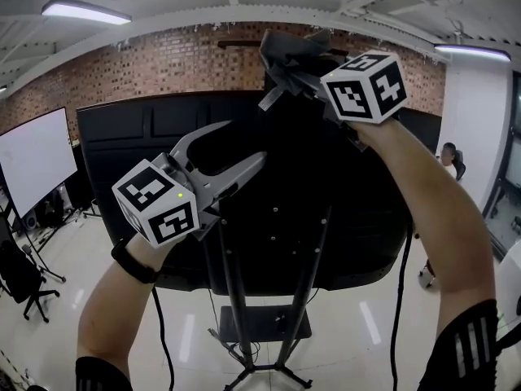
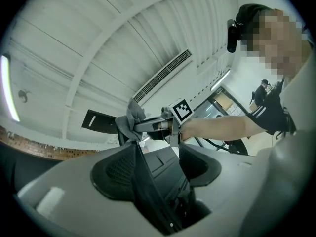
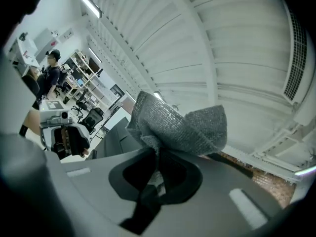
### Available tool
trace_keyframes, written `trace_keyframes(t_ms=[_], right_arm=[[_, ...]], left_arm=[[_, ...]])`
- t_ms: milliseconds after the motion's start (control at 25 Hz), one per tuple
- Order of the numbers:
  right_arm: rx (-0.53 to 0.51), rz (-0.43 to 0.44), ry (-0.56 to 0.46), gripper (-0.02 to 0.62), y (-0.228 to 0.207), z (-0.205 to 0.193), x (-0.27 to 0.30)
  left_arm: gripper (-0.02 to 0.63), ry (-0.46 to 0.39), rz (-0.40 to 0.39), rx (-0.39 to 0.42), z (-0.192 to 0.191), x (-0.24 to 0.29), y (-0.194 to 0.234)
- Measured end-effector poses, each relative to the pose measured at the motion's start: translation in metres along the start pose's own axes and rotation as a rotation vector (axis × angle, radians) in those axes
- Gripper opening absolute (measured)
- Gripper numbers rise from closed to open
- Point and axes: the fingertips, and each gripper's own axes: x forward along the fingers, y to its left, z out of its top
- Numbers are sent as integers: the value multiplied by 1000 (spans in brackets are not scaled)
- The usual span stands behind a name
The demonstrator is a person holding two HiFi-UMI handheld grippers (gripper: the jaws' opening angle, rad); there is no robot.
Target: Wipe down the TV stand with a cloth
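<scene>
Now, head view: our right claw grips the grey cloth at the TV top, well above the TV stand.
Left gripper view: left claw gapes, with the TV's edge between its jaws.
Right gripper view: pinch is secure; we should press it flat.

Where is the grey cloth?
The cloth is pinched in the right gripper, held high at the top edge of the black TV, upper middle of the head view.
</scene>
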Motion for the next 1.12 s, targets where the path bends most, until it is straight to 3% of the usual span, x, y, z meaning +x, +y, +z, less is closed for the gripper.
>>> trace_keyframes(t_ms=[200,400,600,680,920,1120], right_arm=[[13,11,58,23,-6,1,17],[38,36,92,21,16,-28,15],[-11,75,174,21,54,-70,13],[-85,72,225,21,70,-89,11],[-454,90,409,21,134,-157,7],[-620,109,490,21,175,-211,5]], left_arm=[[299,-13,9,-11,-4,0,3],[299,0,-8,-35,-25,-4,-11],[298,-18,-23,-57,-38,-19,-28],[299,-18,-26,-62,-46,-23,-36],[298,3,-25,-105,-81,-40,-60],[299,27,-12,-127,-114,-57,-78]])
